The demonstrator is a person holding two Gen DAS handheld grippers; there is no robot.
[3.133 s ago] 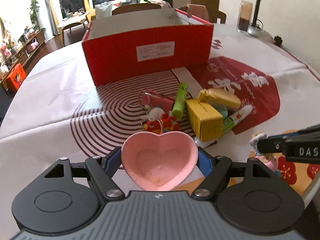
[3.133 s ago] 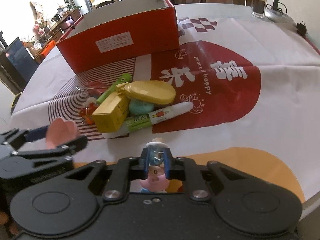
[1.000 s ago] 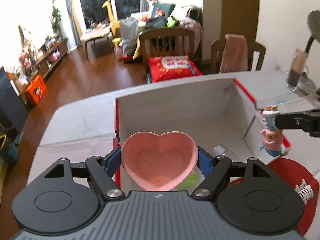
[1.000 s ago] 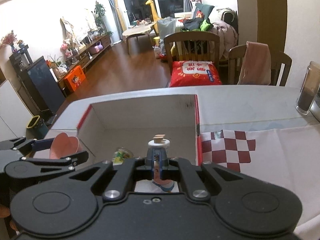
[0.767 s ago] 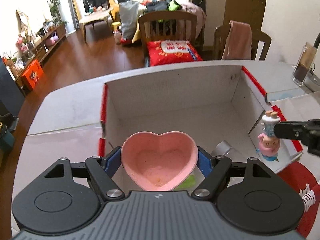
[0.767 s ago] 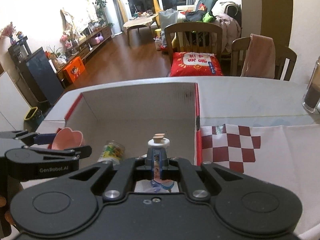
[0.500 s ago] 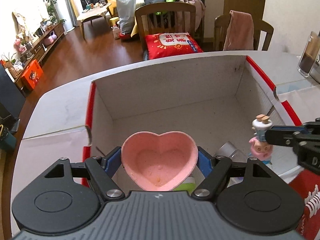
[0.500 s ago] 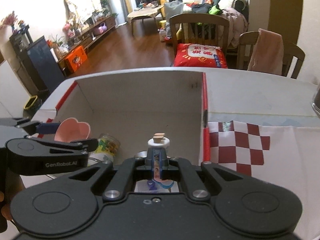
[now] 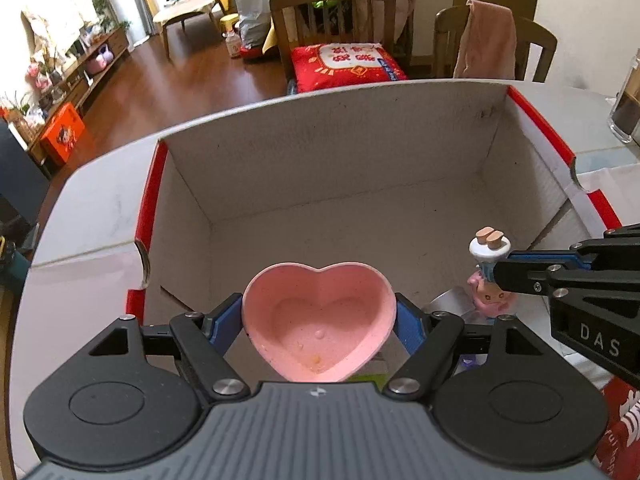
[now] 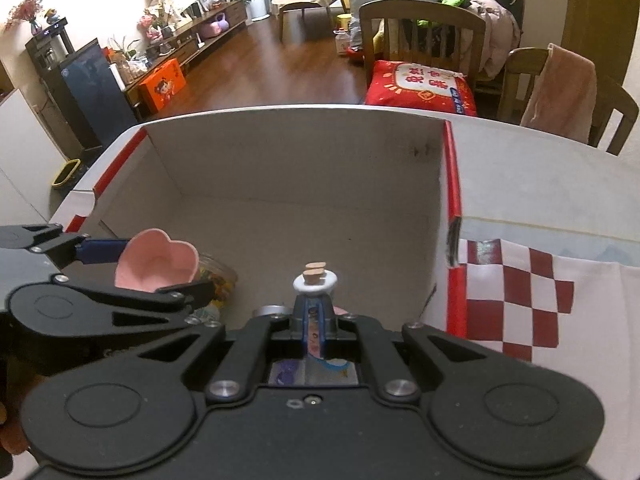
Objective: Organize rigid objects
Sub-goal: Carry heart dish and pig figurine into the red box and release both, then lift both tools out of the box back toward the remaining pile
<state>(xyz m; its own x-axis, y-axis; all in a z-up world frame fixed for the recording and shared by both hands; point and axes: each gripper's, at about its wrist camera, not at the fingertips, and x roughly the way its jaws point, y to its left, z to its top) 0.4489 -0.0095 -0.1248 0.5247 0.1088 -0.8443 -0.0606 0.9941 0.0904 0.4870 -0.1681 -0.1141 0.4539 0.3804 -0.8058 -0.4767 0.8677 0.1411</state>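
Note:
My left gripper is shut on a pink heart-shaped dish and holds it over the near part of the open red cardboard box. My right gripper is shut on a small pink pig figurine with a white collar and tan feet up, also held inside the box's near right side. The figurine and right gripper show in the left wrist view; the dish and left gripper show in the right wrist view.
In the box lie a clear jar with colourful contents and a silver round object. The box's red rim stands at the right. A checked tablecloth lies right of the box. A glass stands far right. Chairs stand beyond the table.
Both grippers have moved forward and down over the box, so its walls look larger. The figurine and the dish sit lower inside the box. Both grips are unchanged.

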